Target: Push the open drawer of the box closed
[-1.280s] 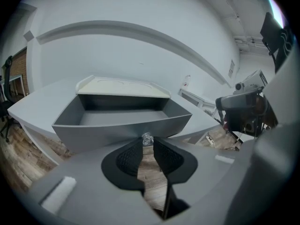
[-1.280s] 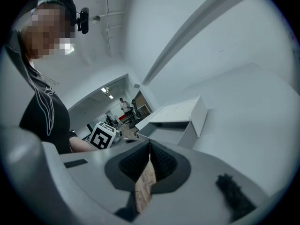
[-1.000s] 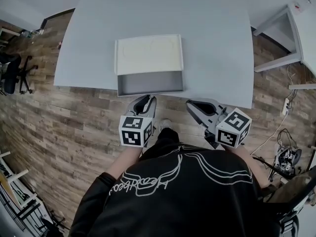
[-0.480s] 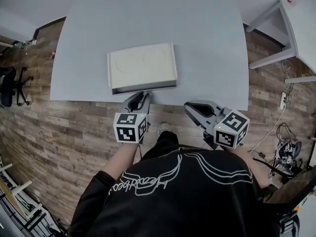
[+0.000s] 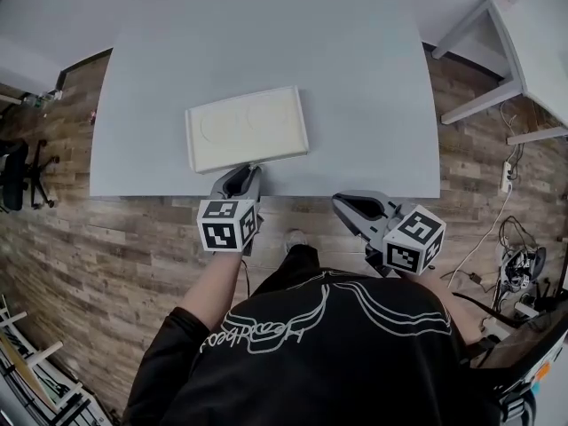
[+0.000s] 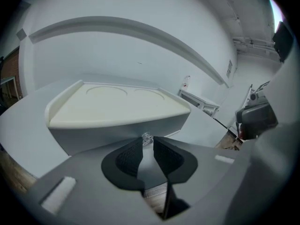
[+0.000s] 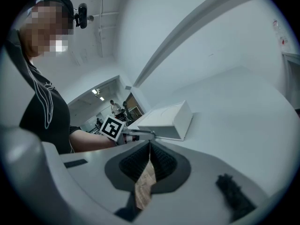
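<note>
Left of centre in the head view, the box (image 5: 247,128) sits near the counter's (image 5: 364,105) lower edge, its drawer (image 6: 112,131) looking nearly flush. The left gripper (image 5: 247,170), narrowly parted, meets the drawer front at a small clear knob (image 6: 147,138). The drawer seems light, rigid and easy-sliding, so push its flat front. The right gripper (image 5: 351,205), closed and empty, hangs off the counter.

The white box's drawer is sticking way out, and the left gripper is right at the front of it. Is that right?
Not quite. The drawer is not sticking out: it is shut, flush with the white box, as the head view and the left gripper view show. The left gripper is indeed right at the front of it.
</note>
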A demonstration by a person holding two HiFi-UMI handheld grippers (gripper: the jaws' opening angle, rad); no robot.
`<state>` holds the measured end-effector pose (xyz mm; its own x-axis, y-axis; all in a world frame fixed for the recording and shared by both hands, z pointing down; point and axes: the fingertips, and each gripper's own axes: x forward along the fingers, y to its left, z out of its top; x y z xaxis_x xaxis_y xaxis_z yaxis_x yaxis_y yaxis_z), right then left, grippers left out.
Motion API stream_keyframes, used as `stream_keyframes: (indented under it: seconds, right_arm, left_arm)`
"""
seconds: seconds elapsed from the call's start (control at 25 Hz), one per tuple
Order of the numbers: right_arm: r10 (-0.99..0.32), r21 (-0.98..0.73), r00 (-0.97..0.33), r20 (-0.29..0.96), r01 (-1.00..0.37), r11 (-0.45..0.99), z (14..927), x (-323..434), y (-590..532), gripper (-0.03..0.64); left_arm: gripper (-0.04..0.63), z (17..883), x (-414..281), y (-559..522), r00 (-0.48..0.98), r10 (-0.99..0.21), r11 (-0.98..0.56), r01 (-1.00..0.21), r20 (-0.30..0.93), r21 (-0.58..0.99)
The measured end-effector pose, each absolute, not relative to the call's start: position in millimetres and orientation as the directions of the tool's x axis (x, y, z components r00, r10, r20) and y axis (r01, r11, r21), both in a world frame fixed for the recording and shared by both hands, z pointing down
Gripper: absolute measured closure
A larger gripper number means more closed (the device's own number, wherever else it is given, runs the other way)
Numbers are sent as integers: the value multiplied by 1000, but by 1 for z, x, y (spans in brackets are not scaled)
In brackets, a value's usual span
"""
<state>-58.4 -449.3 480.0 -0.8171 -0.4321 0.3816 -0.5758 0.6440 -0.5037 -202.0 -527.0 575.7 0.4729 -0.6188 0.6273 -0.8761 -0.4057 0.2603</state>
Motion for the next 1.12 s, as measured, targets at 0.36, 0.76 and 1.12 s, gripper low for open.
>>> stream_keyframes:
  seconds: [0.36,0.76,1.12]
  right_arm:
    - [-430,-489,-831,353,-556,672,474,-40,-403,607]
    - [-376,-418,-891,254,-452,788,425,-28,-322,607]
    - [-313,-329,-931,188,-360,873,371,-8,-258,607]
  left_arm:
    - [488,550,-202,-485,446,-673,-364,-894,590,261]
    - [588,431,-112,-356,720,-632,-629,-693,287,353]
    - [588,371,-52,-265,802,-556,-767,-596,217,239]
